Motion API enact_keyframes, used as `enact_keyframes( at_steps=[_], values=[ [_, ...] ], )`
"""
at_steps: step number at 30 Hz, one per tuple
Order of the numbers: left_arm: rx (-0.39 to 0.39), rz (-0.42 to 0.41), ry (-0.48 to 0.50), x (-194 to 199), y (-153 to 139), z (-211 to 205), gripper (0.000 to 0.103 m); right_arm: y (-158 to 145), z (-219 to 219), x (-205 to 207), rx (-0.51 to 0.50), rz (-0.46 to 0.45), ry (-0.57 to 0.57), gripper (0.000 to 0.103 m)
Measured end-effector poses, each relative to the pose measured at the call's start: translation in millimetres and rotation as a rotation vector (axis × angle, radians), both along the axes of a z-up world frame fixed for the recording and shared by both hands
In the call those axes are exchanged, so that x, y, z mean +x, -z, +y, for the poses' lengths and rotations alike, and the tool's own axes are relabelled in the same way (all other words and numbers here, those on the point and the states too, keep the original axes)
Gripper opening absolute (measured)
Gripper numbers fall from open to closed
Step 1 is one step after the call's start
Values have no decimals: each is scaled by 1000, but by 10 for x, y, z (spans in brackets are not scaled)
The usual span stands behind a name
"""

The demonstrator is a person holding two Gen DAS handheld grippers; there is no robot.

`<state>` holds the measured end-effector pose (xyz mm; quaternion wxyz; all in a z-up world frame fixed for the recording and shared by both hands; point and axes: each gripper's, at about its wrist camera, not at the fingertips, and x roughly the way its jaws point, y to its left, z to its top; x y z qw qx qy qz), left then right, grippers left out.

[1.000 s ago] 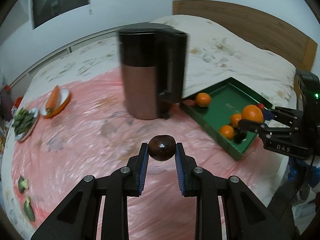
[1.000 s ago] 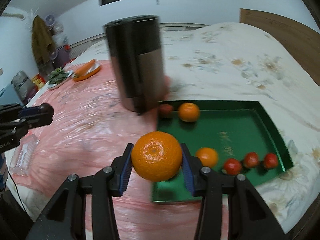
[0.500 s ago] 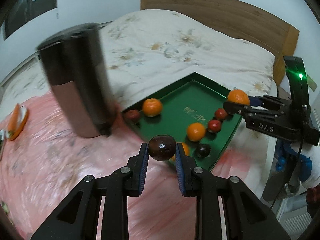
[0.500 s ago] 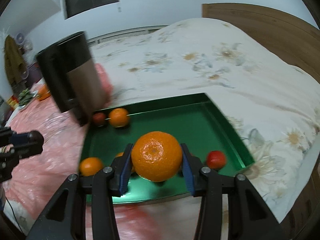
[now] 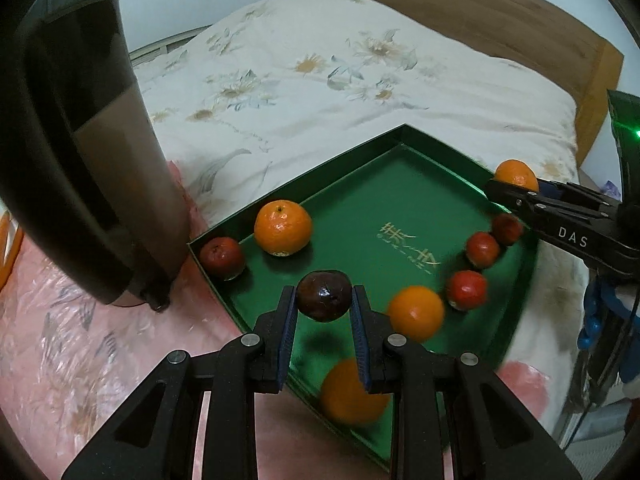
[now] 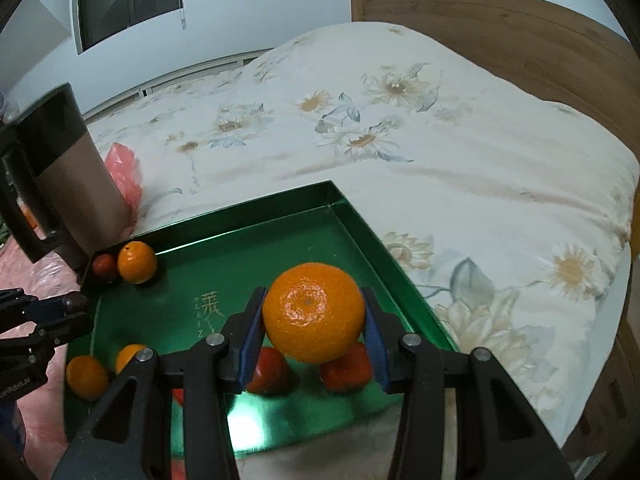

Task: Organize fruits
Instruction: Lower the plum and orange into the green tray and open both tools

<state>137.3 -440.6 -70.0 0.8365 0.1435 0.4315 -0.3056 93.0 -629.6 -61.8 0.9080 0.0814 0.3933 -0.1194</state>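
Both claws are carrying fruit to the green tray (image 5: 400,148), so this looks like the putting-down step.

The left claw (image 5: 323,322) is closed on a small dark fruit (image 5: 323,296). The fruit sits between the two blue pads (image 5: 289,332), up in the air over the near part of the tray. The right claw (image 6: 314,328) is closed on a big orange (image 6: 314,312). It hangs over the other side of the tray, above two red fruits (image 6: 346,372).

The tray lies on the bed (image 5: 320,80), which has a flower blanket. Inside the tray there are more fruits. One orange fruit (image 5: 283,227) and one red fruit (image 5: 222,257) sit close together in the far corner, next to a tall dark jug (image 5: 80,140). Three small red fruits (image 5: 483,249) sit in a line on the right side. Two more orange fruits (image 5: 416,313) lie nearer to the left claw; one of them is blurry at the tray's near edge.

Next, I think each claw needs to go down low, close to the tray floor, and then open slowly. The dark fruit has bare green floor under it, so that is a good place. The big orange is right over the red fruits, so it should move a little to a bare spot first. If it drops from high up, it may roll and bump the others.
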Motion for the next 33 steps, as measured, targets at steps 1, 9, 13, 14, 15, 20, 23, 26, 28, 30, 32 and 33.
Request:
enact_keyframes(
  at_steps=[1, 9, 13, 14, 15, 20, 23, 26, 28, 30, 32, 33],
  values=[
    [2, 2, -3, 23, 33, -7, 22, 37, 4, 43, 5, 3, -1, 61],
    [23, 22, -15, 111, 266, -39, 22, 290, 75, 268, 11, 49, -24, 62],
    [37, 15, -12, 98, 320, -60, 23, 346, 81, 299, 8, 67, -27, 62],
    [41, 13, -10, 97, 320, -64, 23, 356, 79, 297, 10, 69, -26, 62],
    [43, 14, -7, 94, 323, -68, 23, 364, 77, 292, 13, 70, -25, 63],
    [52, -6, -4, 56, 282, -63, 42, 348, 88, 268, 4, 71, -20, 99],
    [46, -18, -4, 24, 207, -44, 44, 311, 99, 259, -6, 70, -18, 100],
    [44, -34, -2, -46, 111, 11, 46, 242, 122, 209, -5, 58, -14, 100],
    [33, -43, -3, -117, 26, 80, 48, 170, 159, 149, -4, 43, -16, 100],
    [20, -49, -8, -176, -48, 155, 51, 100, 218, 83, -9, 31, -22, 100],
    [6, -57, -22, -253, -135, 268, 56, 28, 309, 9, -10, 20, -35, 100],
    [1, -59, -28, -291, -175, 325, 57, -7, 370, -30, -13, 17, -44, 101]
  ],
)
